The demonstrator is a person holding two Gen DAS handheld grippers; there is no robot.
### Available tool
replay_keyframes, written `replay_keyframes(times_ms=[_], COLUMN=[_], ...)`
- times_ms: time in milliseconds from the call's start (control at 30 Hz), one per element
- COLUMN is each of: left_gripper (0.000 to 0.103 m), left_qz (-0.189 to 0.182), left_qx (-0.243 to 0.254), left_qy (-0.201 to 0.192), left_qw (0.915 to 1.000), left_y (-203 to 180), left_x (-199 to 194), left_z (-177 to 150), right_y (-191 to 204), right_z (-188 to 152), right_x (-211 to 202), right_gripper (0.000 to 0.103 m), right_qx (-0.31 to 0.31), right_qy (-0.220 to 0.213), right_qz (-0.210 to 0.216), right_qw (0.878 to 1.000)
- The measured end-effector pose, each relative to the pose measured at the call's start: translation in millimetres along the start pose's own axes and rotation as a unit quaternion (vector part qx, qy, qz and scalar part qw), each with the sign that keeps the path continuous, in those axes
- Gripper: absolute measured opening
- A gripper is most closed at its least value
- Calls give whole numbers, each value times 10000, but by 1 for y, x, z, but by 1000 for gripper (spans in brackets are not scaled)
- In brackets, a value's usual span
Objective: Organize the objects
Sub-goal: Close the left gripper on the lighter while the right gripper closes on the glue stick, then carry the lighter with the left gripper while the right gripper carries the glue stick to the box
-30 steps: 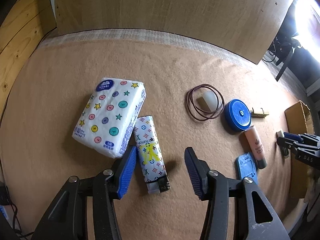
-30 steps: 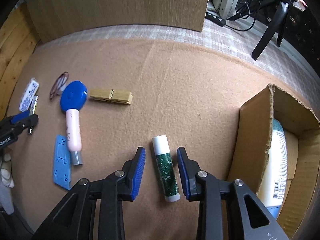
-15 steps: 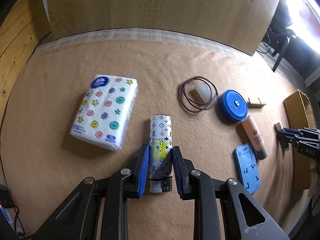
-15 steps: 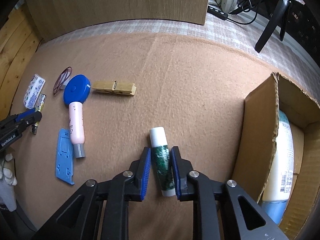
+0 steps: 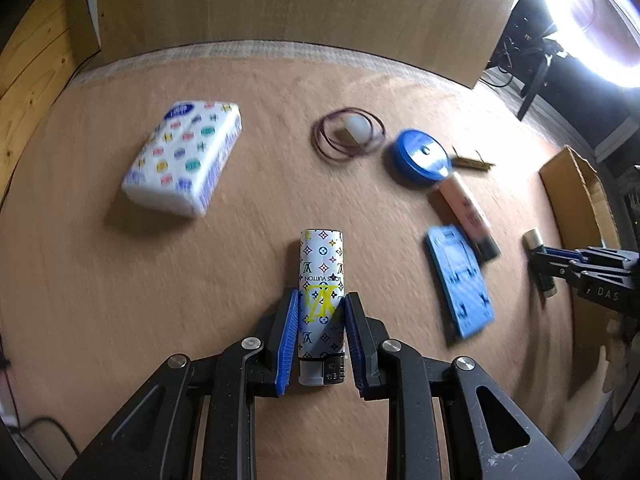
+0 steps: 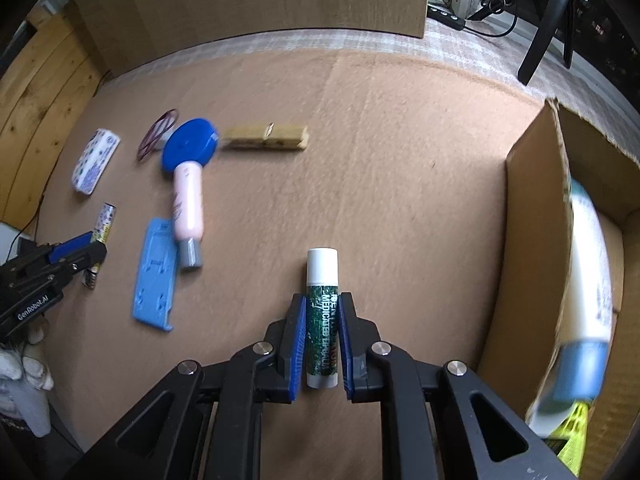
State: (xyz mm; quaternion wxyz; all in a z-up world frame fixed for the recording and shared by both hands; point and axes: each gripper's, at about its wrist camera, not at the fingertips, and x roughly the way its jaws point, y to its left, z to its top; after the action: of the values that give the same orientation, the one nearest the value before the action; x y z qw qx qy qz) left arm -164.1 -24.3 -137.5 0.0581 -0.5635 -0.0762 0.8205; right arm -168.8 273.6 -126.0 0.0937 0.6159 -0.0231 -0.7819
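My left gripper [image 5: 321, 304] is shut on a white patterned lighter [image 5: 322, 276] and holds it above the brown mat. My right gripper [image 6: 322, 302] is shut on a green lip balm stick with a white cap [image 6: 322, 304], lifted off the mat. An open cardboard box [image 6: 536, 240] stands to the right of the right gripper; it also shows in the left wrist view [image 5: 576, 196]. The left gripper and lighter [image 6: 105, 220] show at the left of the right wrist view.
On the mat lie a tissue pack [image 5: 184, 160], rubber bands around a small white piece [image 5: 348, 136], a blue round lid [image 5: 420, 156], a wooden clothespin [image 6: 264, 138], a pink tube [image 6: 188, 204] and a blue plastic stand [image 6: 156, 280]. A white bottle [image 6: 588, 272] lies in the box.
Both grippers closed on their objects, the left on the lighter and the right on the lip balm, then rose with them; the mat now looks farther below and blurred.
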Motion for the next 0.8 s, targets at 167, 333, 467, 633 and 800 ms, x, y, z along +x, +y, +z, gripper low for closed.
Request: replay_keyframes(times_ms=[167,333,467,633,800], left_gripper=[24,25,25,25,25], left_qz=[-2,-46,-152,-252,-395], left_qx=[77,105,57,85,195], left_qy=[9,25,53,52,-29], left_qw=[10000,9999,9999,9996,9990], left_y=[-14,-30,-35,-47,-67], left_x=[-7,-11,-16,-26,-39], left_z=[-25,-42,-54,-65,-66], right_y=[4,4,-1,-2,-6], right_z=[-27,-47,-50,-57,-66], right_x=[-6,-10,-18,-35,-53], right_gripper=[14,14,14,14,14], right_qx=[-19,59,103,212,298], right_qy=[-28,-114,-245,-424,-629], right_qz=[134,201,238,402,506], right_qw=[9999,9997,9994,9981,9963])
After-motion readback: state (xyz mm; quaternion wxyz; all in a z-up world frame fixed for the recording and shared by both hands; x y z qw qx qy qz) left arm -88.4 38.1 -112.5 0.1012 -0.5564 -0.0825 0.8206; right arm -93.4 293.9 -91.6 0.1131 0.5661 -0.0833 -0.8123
